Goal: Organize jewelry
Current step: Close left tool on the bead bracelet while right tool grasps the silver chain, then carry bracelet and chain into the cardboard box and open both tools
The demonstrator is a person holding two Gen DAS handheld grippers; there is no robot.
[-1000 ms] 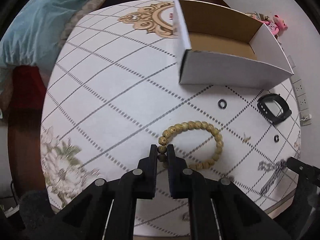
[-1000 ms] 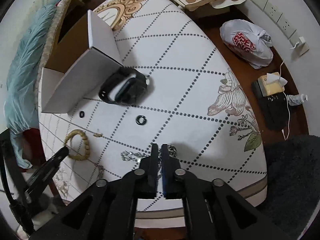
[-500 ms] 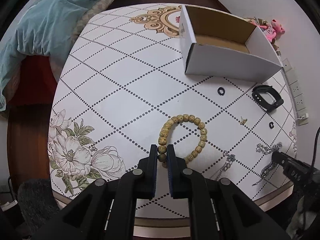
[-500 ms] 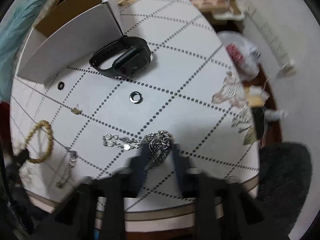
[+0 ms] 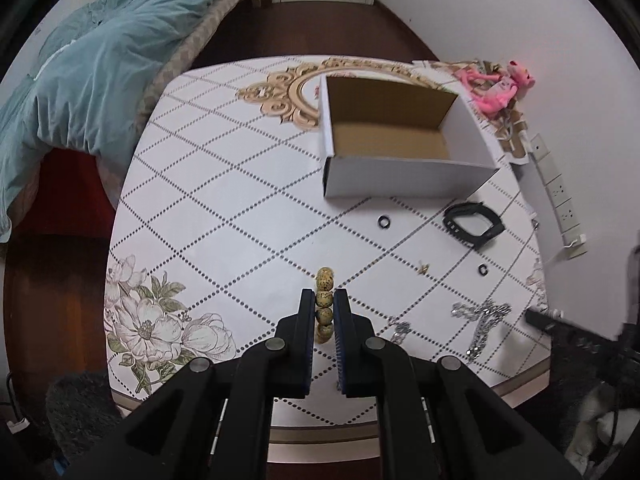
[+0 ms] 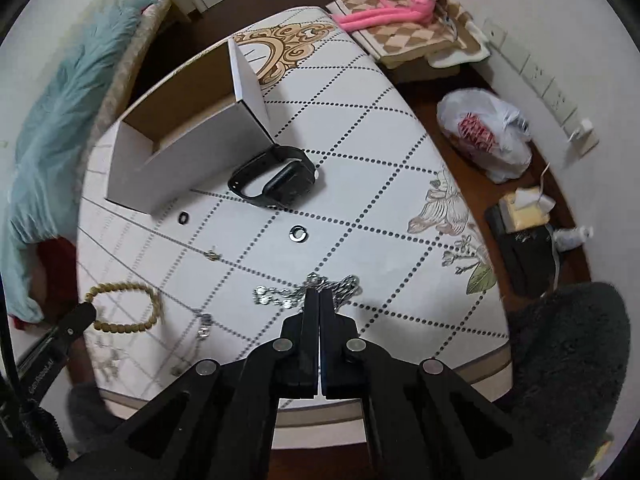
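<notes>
I am holding the bead bracelet (image 5: 323, 305) in the left gripper (image 5: 323, 300), its fingers clamped on a few beads so the loop is hanging edge-on above the table (image 5: 224, 216) (from the right wrist camera I am seeing the whole ring (image 6: 127, 307) beside the left fingertip). The left gripper is pointing forward toward the open cardboard box (image 5: 400, 140), which is sitting well beyond it. The right gripper (image 6: 319, 296) is angling down at the near edge of the table, its fingers pressed together on the silver chain (image 6: 308, 290), which is trailing out on both sides of the tips. Past the chain, a small metal ring (image 6: 298, 233) is lying on the cloth, and the black watch (image 6: 276, 178) is resting just beside the box wall. A second dark ring (image 6: 183, 218) and a tiny gold earring (image 6: 212, 255) are lying between box and bracelet.
</notes>
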